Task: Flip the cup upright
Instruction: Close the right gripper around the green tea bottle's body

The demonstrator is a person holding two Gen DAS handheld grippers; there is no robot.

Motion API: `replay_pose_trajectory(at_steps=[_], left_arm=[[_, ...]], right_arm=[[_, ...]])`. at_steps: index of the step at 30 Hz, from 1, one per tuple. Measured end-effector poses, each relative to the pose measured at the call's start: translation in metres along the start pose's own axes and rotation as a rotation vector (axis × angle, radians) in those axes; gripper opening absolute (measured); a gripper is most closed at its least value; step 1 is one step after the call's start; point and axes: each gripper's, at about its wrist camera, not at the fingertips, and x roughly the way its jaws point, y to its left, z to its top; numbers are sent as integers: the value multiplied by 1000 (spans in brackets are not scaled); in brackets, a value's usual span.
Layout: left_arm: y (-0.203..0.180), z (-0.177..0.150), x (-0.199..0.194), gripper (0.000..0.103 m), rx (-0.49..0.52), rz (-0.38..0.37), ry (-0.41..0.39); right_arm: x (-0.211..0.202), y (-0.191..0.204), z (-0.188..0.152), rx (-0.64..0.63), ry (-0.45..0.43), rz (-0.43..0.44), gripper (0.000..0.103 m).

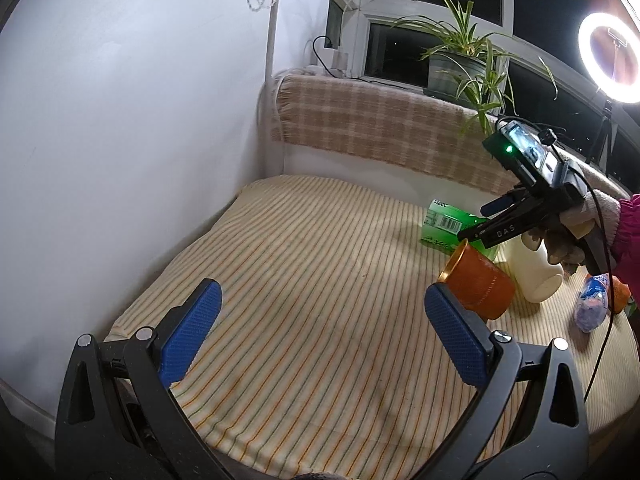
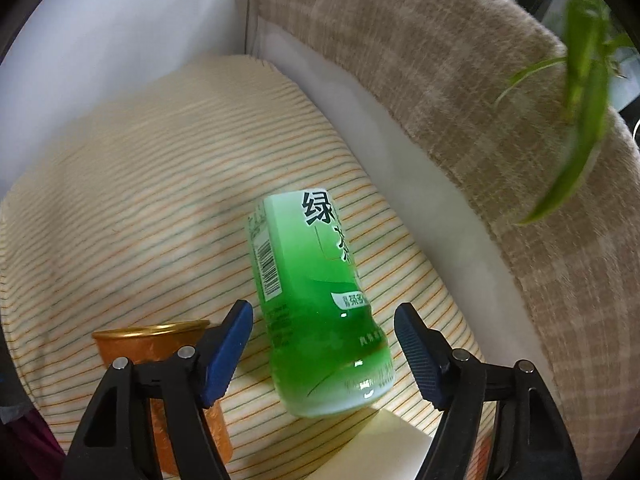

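We find the orange cup (image 1: 478, 286) tilted on the striped desk (image 1: 312, 264) just beside the green bottle (image 2: 316, 300), with the right gripper (image 2: 324, 350) fingers spread above that bottle and the left gripper (image 1: 320, 330) fingers likewise spread, holding nothing.

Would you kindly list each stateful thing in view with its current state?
Orange metallic cup with gold rim: lying on its side, not yet upright.
Green tea bottle: lying down on the striped cloth.
Cream plastic cup: tipped over.
Left tongs: open, empty.
Right tongs: open, empty.
White ring light: on.
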Motion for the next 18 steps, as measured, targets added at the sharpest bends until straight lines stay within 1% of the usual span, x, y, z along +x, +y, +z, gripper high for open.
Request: replay_pose_trajectory(at_steps=[3,9,11,12,13,17,18], left_arm=[[1,0,0,103,-2,3,-1],[6,0,-1,103,-16,8,1],[7,-1,-1,103,-20,9,0],[7,-1,-1,103,-21,11,1],[7,0,-1,103,-22,11,1],[7,-1,-2,103,-20,12,1],[7,-1,-3,103,-20,12,1]], right_arm=[[9,3,5,-11,19,-2,73],[21,-2,19,5,27,11,73],[25,-4,22,10,32,20,70],[27,-5,24,13,35,23,67],[28,-3,24,11,40,21,65],[34,0,27,-3,39,10,65],[35,-1,23,-1,36,13,65]])
